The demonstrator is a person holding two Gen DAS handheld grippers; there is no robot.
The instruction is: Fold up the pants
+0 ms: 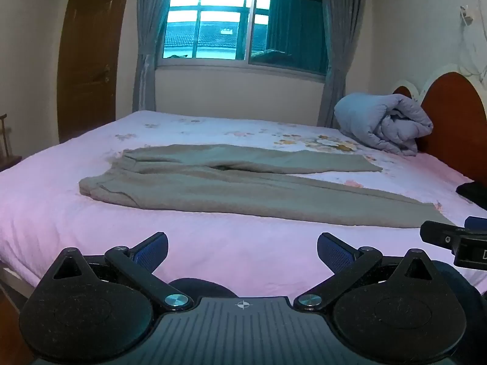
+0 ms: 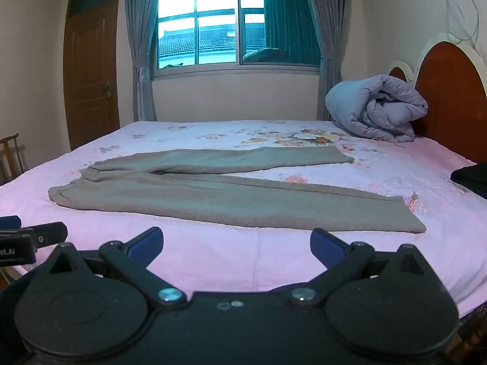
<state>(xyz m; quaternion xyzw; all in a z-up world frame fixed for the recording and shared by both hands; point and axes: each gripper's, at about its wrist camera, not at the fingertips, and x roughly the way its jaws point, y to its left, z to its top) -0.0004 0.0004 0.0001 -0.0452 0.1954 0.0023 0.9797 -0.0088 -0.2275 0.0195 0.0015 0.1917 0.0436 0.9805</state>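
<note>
Lying flat, pants (image 1: 231, 188) well beyond both spread fingers (image 2: 146, 241).

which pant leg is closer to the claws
The lower, longer-looking leg, whose hem lies just beyond the right claw. The other leg angles away toward the rolled quilt.

bed (image 2: 231, 261) – pink sheet | pants (image 2: 231, 200) flat | quilt (image 2: 377, 112) rolled nr headboard
</note>
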